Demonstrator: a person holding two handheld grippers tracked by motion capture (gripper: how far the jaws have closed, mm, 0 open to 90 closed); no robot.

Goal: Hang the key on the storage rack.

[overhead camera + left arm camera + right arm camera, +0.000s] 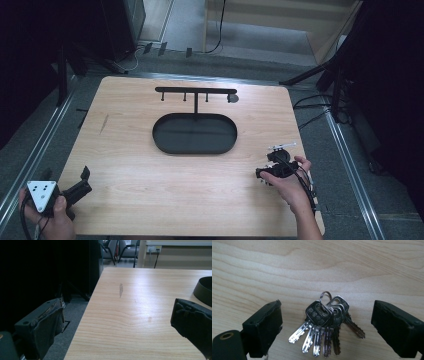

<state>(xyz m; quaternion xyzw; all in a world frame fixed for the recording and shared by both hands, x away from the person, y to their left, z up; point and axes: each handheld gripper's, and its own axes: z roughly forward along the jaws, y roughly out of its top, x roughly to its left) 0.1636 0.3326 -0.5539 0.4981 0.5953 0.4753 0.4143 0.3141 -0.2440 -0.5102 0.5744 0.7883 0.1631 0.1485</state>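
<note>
Two grippers are working opposite corners of the bench (130,145) as I am watching from above: the left gripper (82,181) is idling at the near left edge, well apart from everything, while the right gripper (265,175) is hovering low at the near right, short of the black oval tray (162,145) and its hook stand (195,91). From up here the hand (290,186) is hiding whatever lies under that right gripper.

Along the left gripper, I am seeing both jaws spread wide with nothing but bare wood between them, the tray's dark rim (203,290) peeking in at far right.

Along the right gripper, the jaws are standing wide open, one on each side of a bunch of keys (325,325) lying flat on the wood. The blades are fanning toward the camera, the split ring (325,296) pointing away, so the bunch's long axis is running between the jaws, not across them. I am judging the right hand far nearer, and a straight descent and squeeze should be catching the key heads.
</note>
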